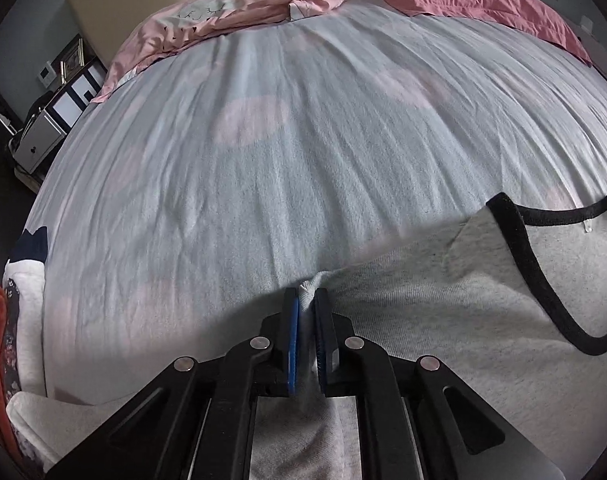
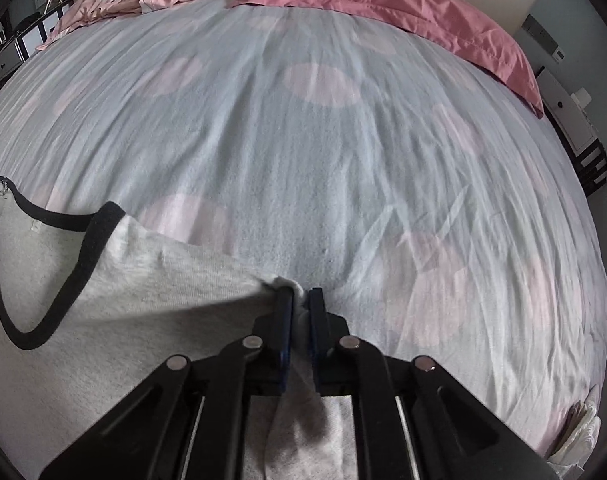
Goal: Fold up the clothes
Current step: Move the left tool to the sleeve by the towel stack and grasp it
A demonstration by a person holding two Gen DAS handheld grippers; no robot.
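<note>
A light grey garment (image 1: 443, 304) with a black-trimmed neckline (image 1: 531, 248) lies spread on the bed. In the left wrist view my left gripper (image 1: 307, 300) is shut on a bunched corner of its left edge, cloth showing between the blue pads. In the right wrist view the same grey garment (image 2: 115, 304) stretches to the left, its black neckline (image 2: 67, 272) at the far left. My right gripper (image 2: 301, 300) is shut on the garment's right corner, a fold of grey cloth pinched between its pads. Both grippers point steeply down at the bed.
The bed sheet (image 1: 283, 140) is white with faint pink patches and wrinkled. Pink pillows (image 2: 403, 12) and a pale pink one (image 1: 243, 12) lie by the headboard. Folded clothes, orange and floral (image 1: 3, 340), sit at the left edge. Bedside cabinets (image 2: 571, 120) flank the bed.
</note>
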